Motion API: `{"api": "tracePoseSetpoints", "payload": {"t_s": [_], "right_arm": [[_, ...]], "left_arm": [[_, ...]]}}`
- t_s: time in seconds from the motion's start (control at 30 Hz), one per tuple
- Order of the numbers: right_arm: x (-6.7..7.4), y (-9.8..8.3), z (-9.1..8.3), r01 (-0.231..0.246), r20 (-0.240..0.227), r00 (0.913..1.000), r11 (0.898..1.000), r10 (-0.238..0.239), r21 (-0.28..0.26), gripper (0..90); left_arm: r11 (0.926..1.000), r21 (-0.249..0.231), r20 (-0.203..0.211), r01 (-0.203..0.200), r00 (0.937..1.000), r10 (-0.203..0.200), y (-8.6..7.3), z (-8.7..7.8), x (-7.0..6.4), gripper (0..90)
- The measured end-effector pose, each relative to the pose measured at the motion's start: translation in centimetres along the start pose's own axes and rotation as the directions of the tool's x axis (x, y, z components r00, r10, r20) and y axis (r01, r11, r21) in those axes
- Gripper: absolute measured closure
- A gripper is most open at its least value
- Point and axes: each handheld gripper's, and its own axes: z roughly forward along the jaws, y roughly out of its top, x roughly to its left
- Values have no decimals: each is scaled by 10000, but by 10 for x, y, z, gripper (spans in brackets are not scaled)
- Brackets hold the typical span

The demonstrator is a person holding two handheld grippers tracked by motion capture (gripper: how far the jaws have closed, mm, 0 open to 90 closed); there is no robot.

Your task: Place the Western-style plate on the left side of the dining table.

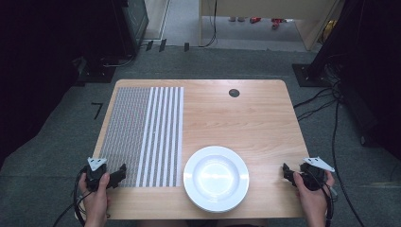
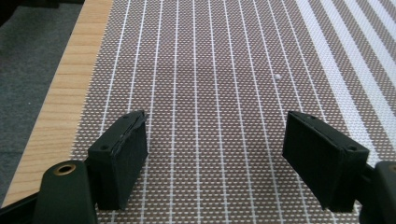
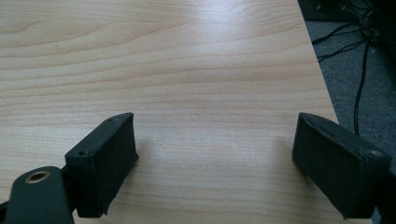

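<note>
Your two hands sit nearest the high camera, at the near edge of the wooden table [image 1: 246, 118]. Take the white plate [image 1: 216, 178] as the landmark: it lies near the table's near edge, roughly at the middle, and nothing rests on it.

Your left hand [image 1: 96, 196] holds the left gripper [image 1: 118, 173] well to the left of the plate, at the near left corner of the woven placemat [image 1: 142, 135]. That mat is brown-grey mesh with thin white lines, and its broad white stripes run along the side that faces the plate; its near right corner lies just beside the plate's rim. From the left gripper view, the left gripper [image 2: 215, 144] has its jaws spread wide, with only the mat's weave between them. A tiny white speck [image 2: 277, 76] sits on the mat ahead of the jaws.

Your right hand [image 1: 312, 194] holds the right gripper [image 1: 286, 171] to the right of the plate, apart from it, near the table's right edge. From the right gripper view, the right gripper [image 3: 215, 154] is likewise spread wide, over bare wood grain, gripping nothing. Cables [image 3: 359, 60] lie on the grey floor past the table's edge.

Far beyond the plate, a small dark round grommet [image 1: 234, 92] is set in the tabletop near the far edge.
</note>
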Motion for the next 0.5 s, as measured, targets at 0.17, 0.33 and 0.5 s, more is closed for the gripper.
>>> {"api": "tracePoseSetpoints", "payload": {"t_s": [0.17,0.33,0.5], "right_arm": [[0,0,0,2,3,10000,10000,-2,4,133],[0,1,1,0,9,10000,10000,0,64,124],[1,3,2,-106,119,9999,9998,104,148,123]], "left_arm": [[9999,-104,82,-60,9999,61,2,-2,-5,225],[9997,-230,495,-89,9987,100,5,-3,-16,224],[9992,-387,778,-128,9968,158,9,-5,-29,225]]}}
